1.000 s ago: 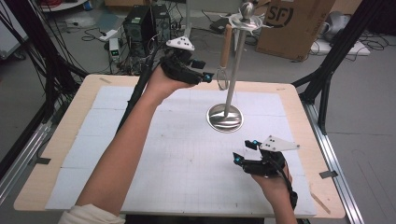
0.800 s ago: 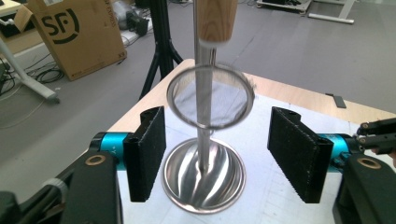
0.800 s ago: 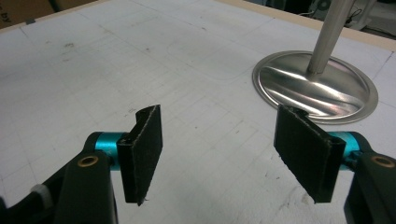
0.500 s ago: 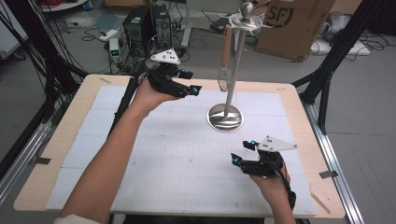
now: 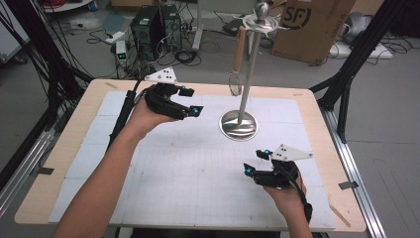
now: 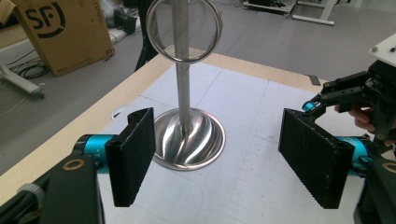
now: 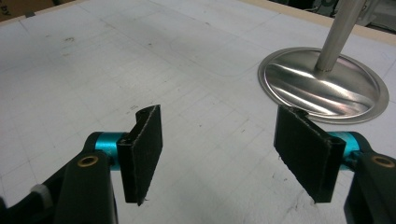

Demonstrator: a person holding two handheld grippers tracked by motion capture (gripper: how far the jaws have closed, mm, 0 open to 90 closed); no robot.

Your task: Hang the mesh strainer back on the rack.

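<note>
Both grippers hold nothing. The left gripper [image 5: 190,101] has just been opening its jaws near the metal stand [image 5: 239,124]. The right gripper [image 5: 255,161] hovers wide open over the surface [image 5: 148,163].

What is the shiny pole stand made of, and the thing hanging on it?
The stand looks like polished metal, maybe steel: its round base mirrors light in streaks. The hanging strainer seems to have a wooden handle, brown and dull, with a metal wire ring and what looks like fine see-through mesh; the material of the mesh is hard to tell.
</note>
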